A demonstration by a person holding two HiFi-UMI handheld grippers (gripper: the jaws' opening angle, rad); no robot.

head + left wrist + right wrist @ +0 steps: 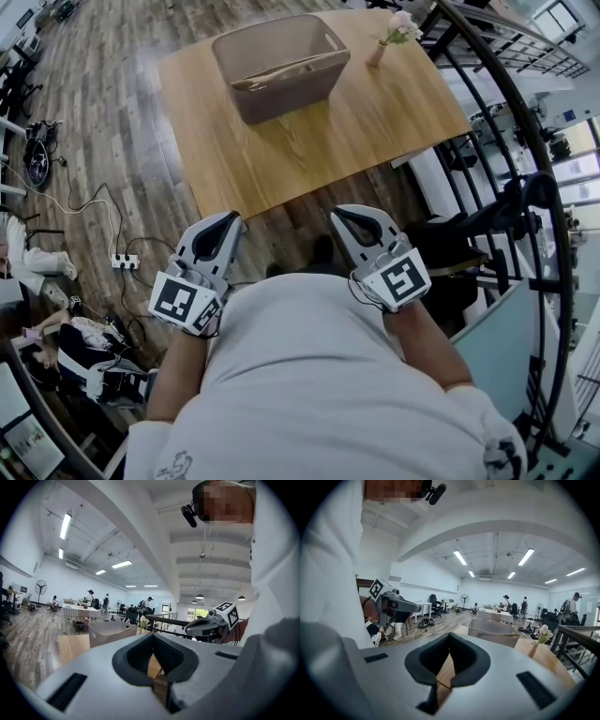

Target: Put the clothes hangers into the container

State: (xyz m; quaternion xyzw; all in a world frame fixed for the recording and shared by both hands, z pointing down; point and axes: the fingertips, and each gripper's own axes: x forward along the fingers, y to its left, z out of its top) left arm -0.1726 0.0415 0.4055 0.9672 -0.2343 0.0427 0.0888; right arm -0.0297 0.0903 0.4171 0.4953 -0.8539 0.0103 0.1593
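**Both grippers closed and empty, just short of the table**

The left gripper [228, 220] hovers off the near edge of the table [281, 164], jaws together on nothing; the container [291, 94] stands toward the table's far side, a wooden clothes hanger [286, 70] lying inside it; the right gripper [343, 216] hovers off the same near edge, jaws closed and empty; a flower vase [377, 52] stands near the table's far right corner.

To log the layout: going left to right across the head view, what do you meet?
Power strip on the floor → left gripper → container → flower vase.
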